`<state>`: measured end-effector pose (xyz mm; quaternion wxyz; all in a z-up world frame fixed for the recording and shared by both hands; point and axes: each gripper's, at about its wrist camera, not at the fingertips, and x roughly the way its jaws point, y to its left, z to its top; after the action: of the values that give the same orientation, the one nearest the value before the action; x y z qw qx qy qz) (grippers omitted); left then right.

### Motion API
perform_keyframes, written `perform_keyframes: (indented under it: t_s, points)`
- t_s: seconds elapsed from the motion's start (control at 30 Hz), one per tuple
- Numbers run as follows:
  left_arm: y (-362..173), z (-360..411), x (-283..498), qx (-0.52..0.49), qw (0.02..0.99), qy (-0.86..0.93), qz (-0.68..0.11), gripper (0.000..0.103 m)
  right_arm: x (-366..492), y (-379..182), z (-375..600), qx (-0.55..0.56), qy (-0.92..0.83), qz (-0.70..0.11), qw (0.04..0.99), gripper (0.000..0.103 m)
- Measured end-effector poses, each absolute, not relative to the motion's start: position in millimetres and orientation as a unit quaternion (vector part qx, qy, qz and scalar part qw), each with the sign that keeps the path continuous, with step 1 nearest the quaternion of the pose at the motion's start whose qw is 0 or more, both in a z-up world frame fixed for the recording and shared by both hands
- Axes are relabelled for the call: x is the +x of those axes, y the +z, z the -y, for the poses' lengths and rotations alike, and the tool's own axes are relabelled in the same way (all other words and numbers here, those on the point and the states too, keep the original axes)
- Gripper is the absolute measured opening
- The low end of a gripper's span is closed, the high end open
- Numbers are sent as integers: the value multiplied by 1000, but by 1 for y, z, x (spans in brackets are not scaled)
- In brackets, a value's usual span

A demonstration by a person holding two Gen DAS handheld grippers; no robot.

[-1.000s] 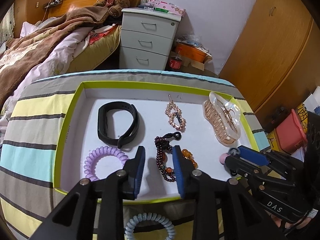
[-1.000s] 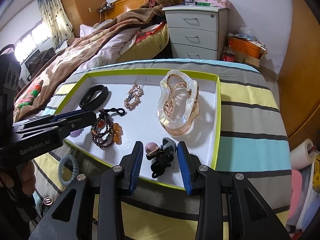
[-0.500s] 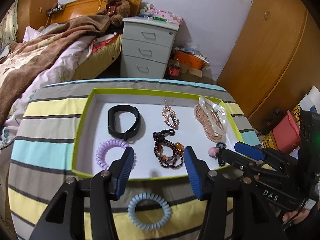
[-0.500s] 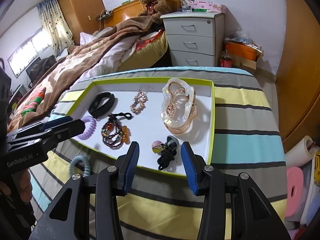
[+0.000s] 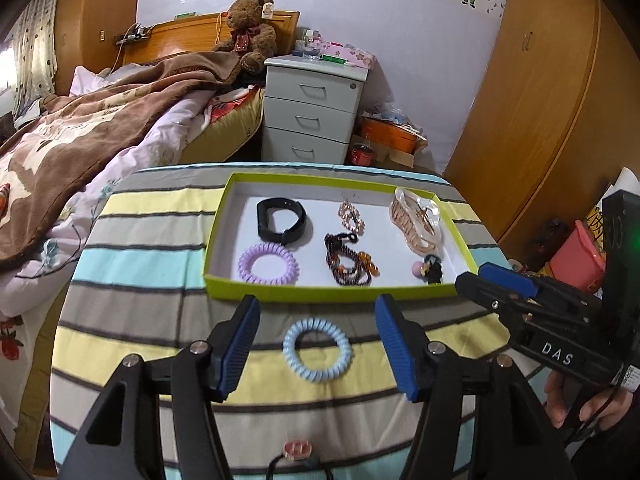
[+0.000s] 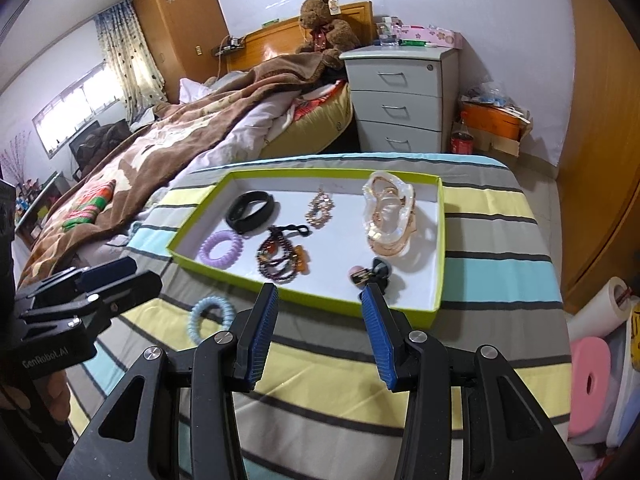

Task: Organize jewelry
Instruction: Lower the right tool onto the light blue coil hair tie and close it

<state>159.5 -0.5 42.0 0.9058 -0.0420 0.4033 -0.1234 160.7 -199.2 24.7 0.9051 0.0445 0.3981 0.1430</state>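
Striped tablecloth w/ green tray, bedroom behind; blue coil tie just outside tray; left gripper & right gripper both released, jaws just opened, empty.

Two wrist fisheyes, angled down from the near side — shared green-rimmed tray ahead.

Beyond my tool stands a grey drawer unit against the white wall, a rumpled bed left, wooden wardrobe right.
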Motion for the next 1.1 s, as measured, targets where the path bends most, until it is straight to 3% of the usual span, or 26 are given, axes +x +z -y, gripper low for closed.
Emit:
perform_keyframes:
  t_s: [0.67, 1.1]
  points:
    - [5, -89, 93, -103, 898, -52, -425, 69, 157, -14, 122, -1, 213, -440, 872, 45]
    - [-10, -97, 86, -119, 888, -67, -438, 69, 182, -40, 95, -39, 202, -464, 861, 44]
